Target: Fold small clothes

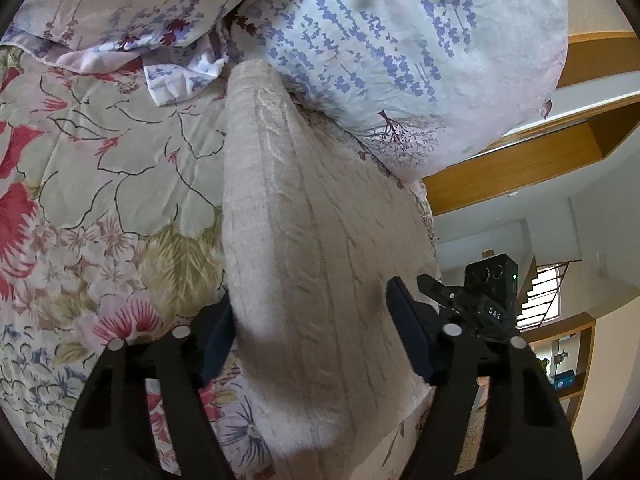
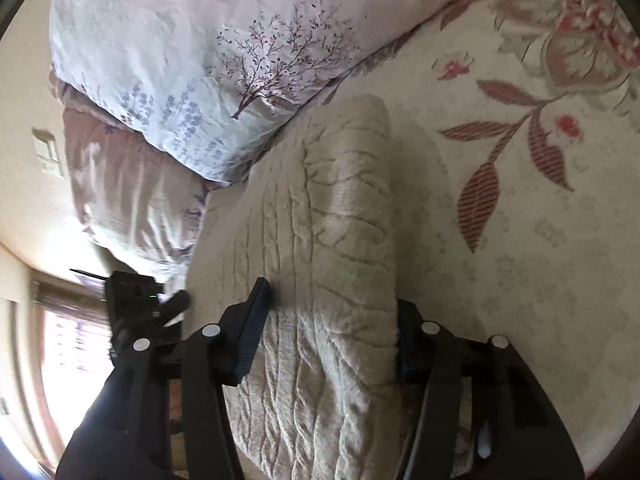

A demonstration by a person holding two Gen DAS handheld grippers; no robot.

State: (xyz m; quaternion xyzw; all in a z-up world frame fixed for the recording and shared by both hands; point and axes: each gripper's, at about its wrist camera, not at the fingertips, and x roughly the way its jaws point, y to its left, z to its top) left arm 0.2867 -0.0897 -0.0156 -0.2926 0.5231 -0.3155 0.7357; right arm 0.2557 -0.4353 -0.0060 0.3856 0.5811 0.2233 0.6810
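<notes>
The cream plush garment (image 1: 304, 216) lies on the bed (image 1: 100, 152) near its edge, one end by the pillow (image 1: 400, 40), already doubled into a long thick strip. The left tool (image 1: 312, 332) and right tool (image 2: 332, 320) each straddle it, jaws wide, gripping nothing (fabric merely between them). Judging by this, a lengthwise fold is done; a crosswise fold likely remains.

The fleecy cream garment (image 1: 304, 240) runs off the bottom edge of both wrist views, so its near end is unseen. It covers the inner face of the left gripper's (image 1: 312, 332) left finger (image 1: 218, 340) and much of the right gripper's (image 2: 328, 332) right finger (image 2: 406, 344). The window (image 2: 72, 344) beyond the bed's edge is smeared and overexposed. The shelf items (image 1: 560, 368) are too small to identify.
</notes>
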